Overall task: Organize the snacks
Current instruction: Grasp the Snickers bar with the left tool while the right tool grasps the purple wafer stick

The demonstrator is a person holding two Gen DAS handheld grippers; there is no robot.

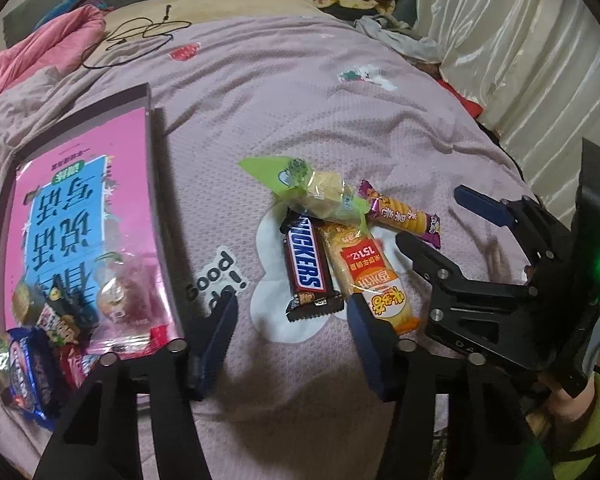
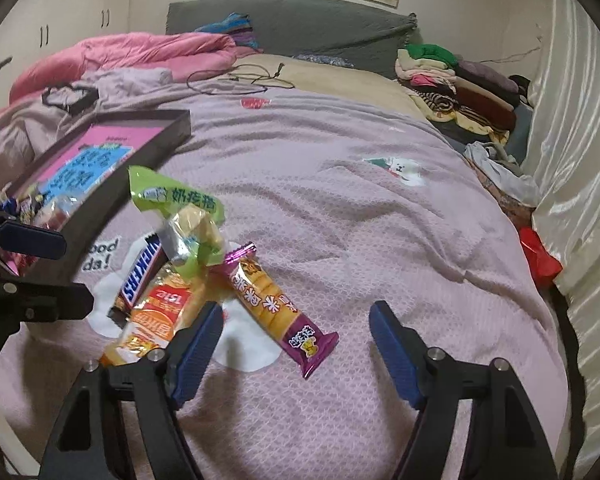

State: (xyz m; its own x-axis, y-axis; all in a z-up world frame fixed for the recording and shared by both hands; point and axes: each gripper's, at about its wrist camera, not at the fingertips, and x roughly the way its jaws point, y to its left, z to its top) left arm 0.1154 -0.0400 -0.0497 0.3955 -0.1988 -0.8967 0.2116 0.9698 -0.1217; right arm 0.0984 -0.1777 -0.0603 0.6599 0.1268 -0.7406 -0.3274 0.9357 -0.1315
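Crinkly foil snacks piled on quilted pink bedspread (image 1: 340, 120): Snickers bar (image 1: 309, 266), orange cracker pack (image 1: 370, 276), purple-ended biscuit roll (image 2: 278, 304), green clear bag (image 1: 312, 190). Left gripper (image 1: 292, 320) and right gripper (image 2: 296, 334) both apart, empty. Dark tray (image 1: 150, 120) lower end cut off, wrappers there blurry

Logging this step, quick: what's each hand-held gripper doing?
Left hand-held gripper: open, holding nothing.
Right hand-held gripper: open, holding nothing.

One Snickers bar (image 1: 308, 268), one orange cracker pack (image 1: 370, 276), one purple-ended biscuit pack (image 1: 400, 214), one green-wrapped snack (image 1: 300, 184), one tray (image 1: 156, 152), two grippers.
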